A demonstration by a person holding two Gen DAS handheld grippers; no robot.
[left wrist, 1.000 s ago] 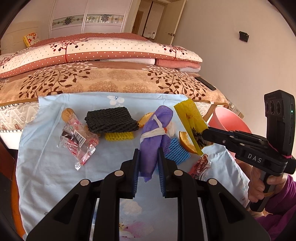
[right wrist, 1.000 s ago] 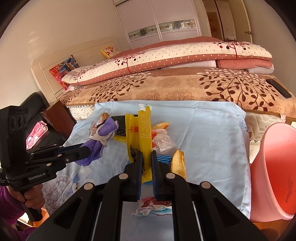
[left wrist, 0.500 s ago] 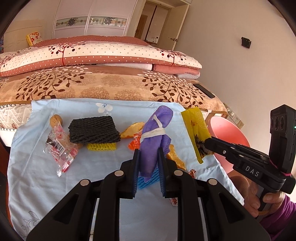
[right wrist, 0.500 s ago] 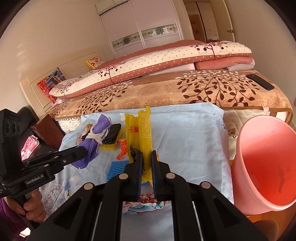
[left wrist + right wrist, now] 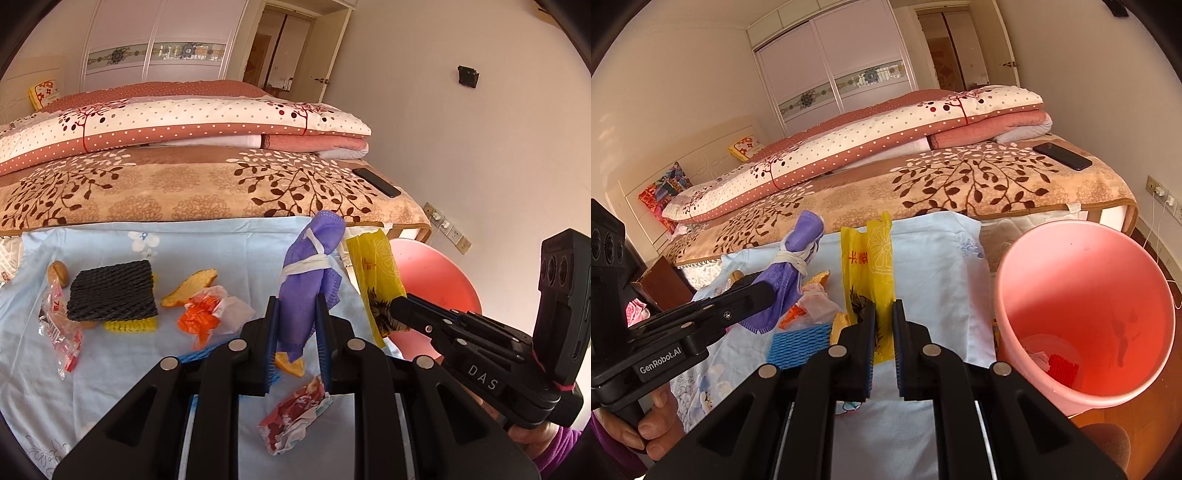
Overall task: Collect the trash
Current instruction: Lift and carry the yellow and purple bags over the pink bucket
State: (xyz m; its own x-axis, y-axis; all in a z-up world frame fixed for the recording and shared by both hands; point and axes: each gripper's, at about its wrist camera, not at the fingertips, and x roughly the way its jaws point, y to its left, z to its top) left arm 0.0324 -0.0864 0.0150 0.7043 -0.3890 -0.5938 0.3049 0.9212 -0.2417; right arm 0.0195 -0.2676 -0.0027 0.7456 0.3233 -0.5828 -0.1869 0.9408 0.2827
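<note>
Both hands loaded. Left tool (image 5: 295, 332) clamped round a purple cloth bundle (image 5: 308, 280) tied with a white strip; right tool (image 5: 882, 332) pinched nearly shut on a thin yellow plastic bag (image 5: 868, 266). Pink bucket (image 5: 1082, 317) standing just right of the blue sheet (image 5: 110, 369), mouth open.

Best carried right over the rim before letting go: light bag likely to drift, so low and centred. One load at a time, to avoid the tools knocking together.

Bucket half hidden behind the right tool in the left view. Scraps at its bottom hard to identify. More litter left on the sheet.
</note>
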